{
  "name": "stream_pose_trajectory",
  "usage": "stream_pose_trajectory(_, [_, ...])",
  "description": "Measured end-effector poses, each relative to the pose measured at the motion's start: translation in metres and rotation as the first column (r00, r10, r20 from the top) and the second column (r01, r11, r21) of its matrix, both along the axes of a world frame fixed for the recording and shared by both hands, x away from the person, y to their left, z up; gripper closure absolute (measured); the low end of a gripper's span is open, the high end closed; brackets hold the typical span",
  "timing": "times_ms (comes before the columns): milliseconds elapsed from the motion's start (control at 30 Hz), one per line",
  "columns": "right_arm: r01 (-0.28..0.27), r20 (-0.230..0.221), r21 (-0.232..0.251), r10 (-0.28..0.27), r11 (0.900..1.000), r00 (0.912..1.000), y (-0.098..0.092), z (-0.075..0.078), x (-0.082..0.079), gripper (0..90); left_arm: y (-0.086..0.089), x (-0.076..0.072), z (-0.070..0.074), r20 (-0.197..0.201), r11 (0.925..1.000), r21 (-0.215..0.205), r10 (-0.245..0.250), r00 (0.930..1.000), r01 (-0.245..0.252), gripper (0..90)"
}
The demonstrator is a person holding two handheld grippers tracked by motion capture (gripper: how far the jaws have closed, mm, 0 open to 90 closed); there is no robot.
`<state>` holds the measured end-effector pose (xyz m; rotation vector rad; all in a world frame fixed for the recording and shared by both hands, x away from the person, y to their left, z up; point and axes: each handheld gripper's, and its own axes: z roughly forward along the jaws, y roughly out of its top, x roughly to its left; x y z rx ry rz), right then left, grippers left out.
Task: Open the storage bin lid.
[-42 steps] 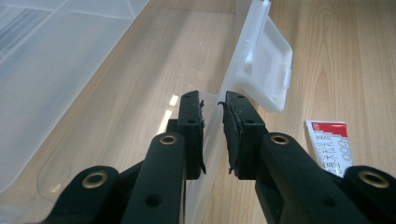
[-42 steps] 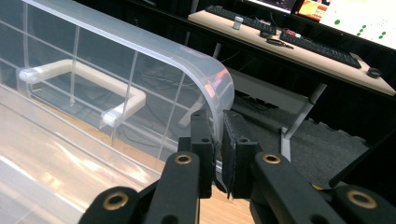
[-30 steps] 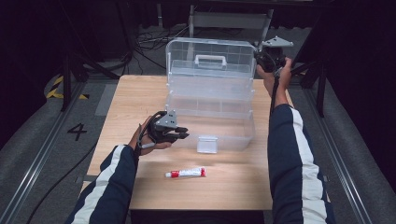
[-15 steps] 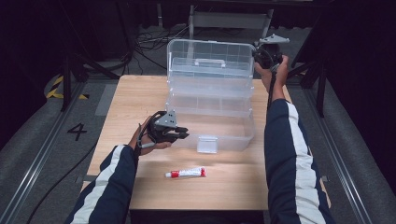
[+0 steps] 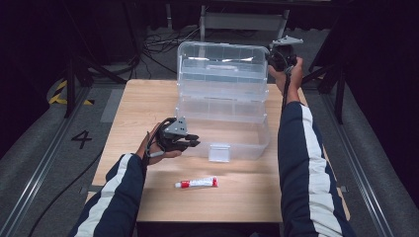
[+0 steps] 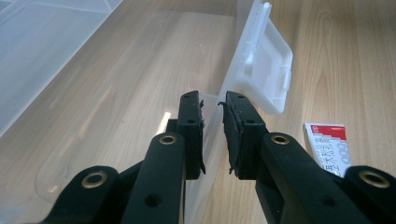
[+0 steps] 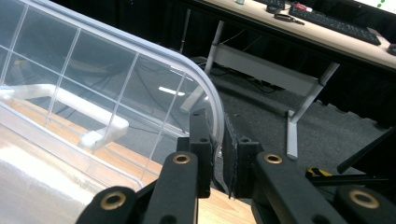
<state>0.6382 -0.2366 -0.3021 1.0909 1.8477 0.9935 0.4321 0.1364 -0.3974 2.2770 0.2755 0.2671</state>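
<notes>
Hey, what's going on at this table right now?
A person is working a clear plastic storage box with two handheld grippers. The left gripper pinches the box's front wall near its latch, steadying the base. The right gripper is clamped on the rim of the raised lid at its far right corner, holding it upright and open. A small red and white tube lies on the table in front, untouched.

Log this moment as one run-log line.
left gripper: shut on box front wall | right gripper: shut on lid rim | lid raised
</notes>
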Motion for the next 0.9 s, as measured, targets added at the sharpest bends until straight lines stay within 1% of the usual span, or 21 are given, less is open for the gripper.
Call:
stream_pose_trajectory(67, [-0.001, -0.005, -0.009, 0.001, 1.0, 1.0, 0.0, -0.001, 0.002, 82.7, 0.0, 0.0, 0.0, -0.002, 1.0, -0.001, -0.002, 1.0, 0.002, 77.3])
stream_pose_trajectory(167, [-0.008, -0.005, 0.004, 0.008, 1.0, 1.0, 0.0, -0.002, 0.004, 82.9, 0.0, -0.001, 0.0, -0.001, 1.0, 0.001, 0.002, 1.0, -0.002, 77.4])
stream_pose_trajectory(233, [-0.007, -0.015, 0.015, 0.007, 1.0, 0.9999, -0.002, -0.003, 0.007, 82.9, 0.0, -0.001, 0.0, 0.0, 1.0, 0.0, 0.003, 1.0, -0.003, 77.3])
stream_pose_trajectory(300, [-0.007, -0.019, 0.014, 0.007, 1.0, 0.9998, -0.002, -0.003, 0.008, 82.9, 0.0, -0.001, 0.0, -0.002, 1.0, 0.0, 0.004, 1.0, -0.004, 77.3])
stream_pose_trajectory(367, [-0.002, -0.028, 0.003, 0.002, 1.0, 0.9996, -0.001, -0.004, 0.01, 82.8, 0.0, -0.001, -0.001, 0.009, 1.0, -0.001, -0.001, 1.0, 0.001, 77.3])
stream_pose_trajectory(400, [-0.003, -0.035, 0.01, 0.003, 1.0, 0.9994, -0.001, -0.004, 0.012, 82.8, 0.0, -0.001, -0.001, 0.009, 1.0, -0.001, -0.003, 1.0, 0.003, 77.3])
stream_pose_trajectory(567, [-0.006, -0.052, 0.009, 0.007, 1.0, 0.9986, -0.002, -0.006, 0.016, 82.5, 0.0, 0.0, 0.0, 0.011, 1.0, 0.005, -0.007, 0.9999, 0.007, 77.5])
stream_pose_trajectory(633, [-0.004, -0.059, 0.018, 0.005, 1.0, 0.9983, -0.002, -0.006, 0.018, 82.6, 0.0, 0.0, 0.0, 0.011, 0.9999, 0.006, -0.009, 0.9999, 0.009, 77.5])
stream_pose_trajectory(800, [-0.004, -0.063, 0.028, 0.005, 1.0, 0.998, -0.003, -0.01, 0.02, 82.4, 0.0, -0.001, 0.0, 0.011, 0.9999, 0.006, -0.008, 0.9999, 0.008, 77.4])
stream_pose_trajectory(900, [-0.004, -0.066, 0.019, 0.006, 1.0, 0.9978, -0.002, -0.01, 0.022, 82.2, 0.0, 0.0, 0.0, 0.011, 0.9999, 0.007, -0.01, 0.9999, 0.01, 77.5])
